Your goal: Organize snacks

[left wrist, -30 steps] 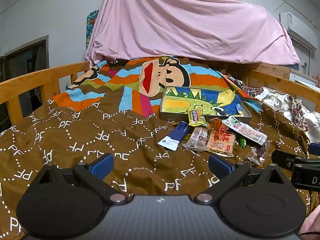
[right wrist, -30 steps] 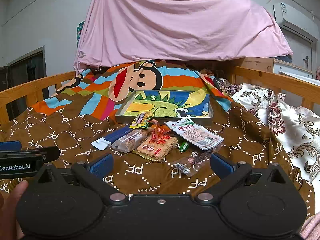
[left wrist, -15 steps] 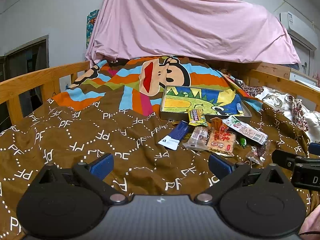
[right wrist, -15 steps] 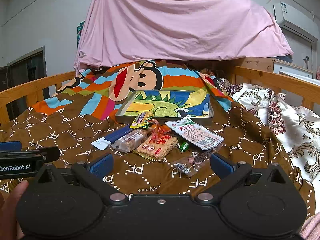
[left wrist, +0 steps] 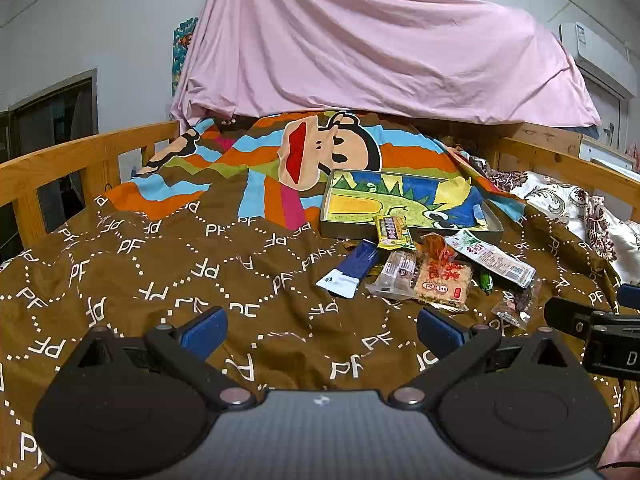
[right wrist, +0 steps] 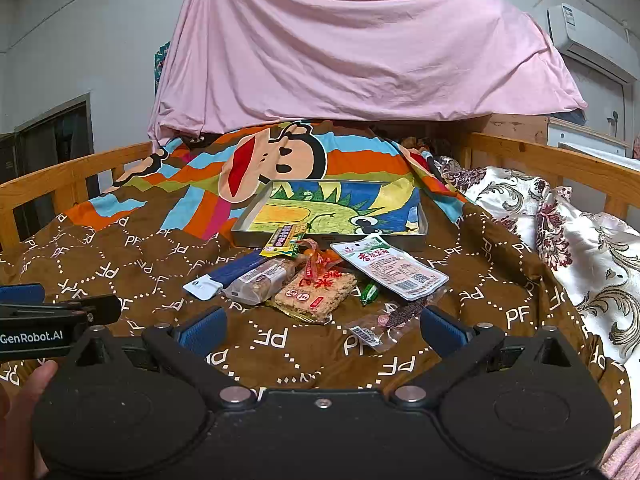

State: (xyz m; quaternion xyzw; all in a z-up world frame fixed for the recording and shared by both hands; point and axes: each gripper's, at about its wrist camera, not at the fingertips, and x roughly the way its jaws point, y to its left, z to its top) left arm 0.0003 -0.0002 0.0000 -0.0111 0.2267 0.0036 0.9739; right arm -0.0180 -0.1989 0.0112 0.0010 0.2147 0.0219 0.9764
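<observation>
Roughly: blue packet (right wrist: 230,274) lengthwise twd tray (right wrist: 256,236)

Even, soft indoor light fell from above, leaving the bed (left wrist: 168,264) bright with only faint shadows. Both views stayed sharp, though fisheye distortion bowed the edges and darkened the corners.

You see a little pile of snack packs (right wrist: 316,280) lying flat on the brown blanket, just in front of the dinosaur tray (right wrist: 256,236).
</observation>
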